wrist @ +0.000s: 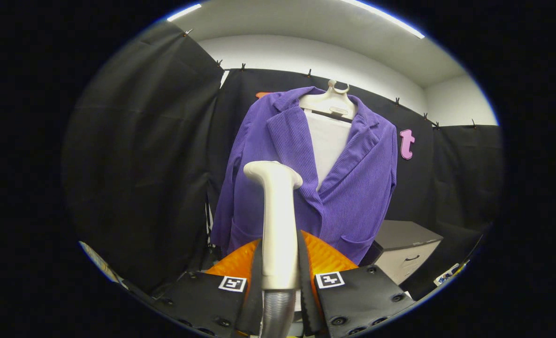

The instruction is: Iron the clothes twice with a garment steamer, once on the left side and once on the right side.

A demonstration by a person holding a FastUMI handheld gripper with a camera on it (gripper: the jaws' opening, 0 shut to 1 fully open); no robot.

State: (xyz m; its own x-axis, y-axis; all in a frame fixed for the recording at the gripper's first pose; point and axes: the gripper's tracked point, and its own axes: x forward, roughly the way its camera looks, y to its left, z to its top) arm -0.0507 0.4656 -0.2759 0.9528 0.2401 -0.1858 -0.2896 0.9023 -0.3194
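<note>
Your gripper (pixel 280 277) is clamped on the steamer (pixel 278 220) handle, lower centre of frame, head up. Rigid, hose-tethered; keep your hold low on the handle. The jacket (pixel 353 188) hangs centre frame beyond it: soft, swings freely, likely yields under pressure.
</note>
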